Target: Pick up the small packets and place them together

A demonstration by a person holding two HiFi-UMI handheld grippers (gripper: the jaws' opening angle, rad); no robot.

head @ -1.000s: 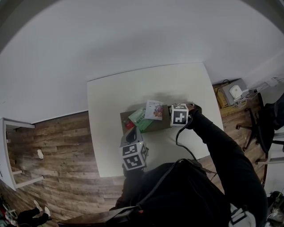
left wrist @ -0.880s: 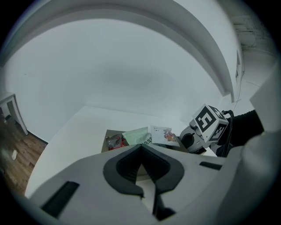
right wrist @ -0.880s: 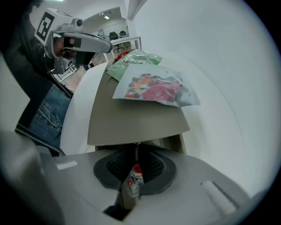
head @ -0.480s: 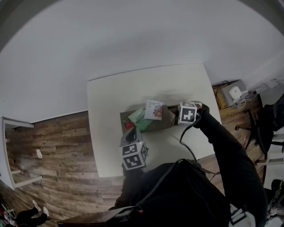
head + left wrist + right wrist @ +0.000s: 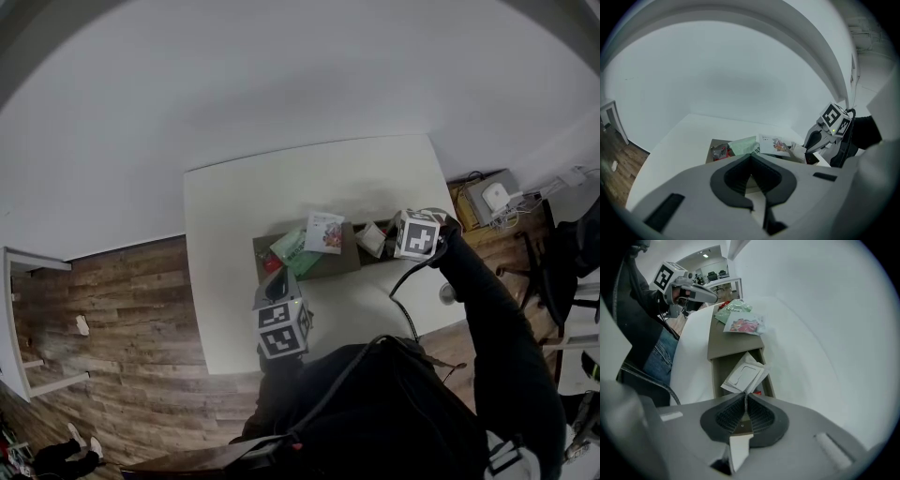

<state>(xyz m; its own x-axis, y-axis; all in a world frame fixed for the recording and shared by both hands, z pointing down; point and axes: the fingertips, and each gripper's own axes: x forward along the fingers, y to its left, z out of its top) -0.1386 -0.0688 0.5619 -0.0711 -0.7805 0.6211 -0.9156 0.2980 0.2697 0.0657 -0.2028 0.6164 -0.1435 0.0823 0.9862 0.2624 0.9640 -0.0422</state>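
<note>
Over the brown tray (image 5: 733, 345), the jaws of our right gripper (image 5: 745, 394) have just been closing and pinch a white packet (image 5: 743, 373) by its edge. We cannot read its lettering. Our left gripper (image 5: 751, 158) sits pressed together, empty.

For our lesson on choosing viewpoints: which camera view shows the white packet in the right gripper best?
The right gripper view: the white packet sits large and mid-frame, pinched by its edge between the jaws. The head view shows it small; the left gripper view, a distant sliver.
</note>
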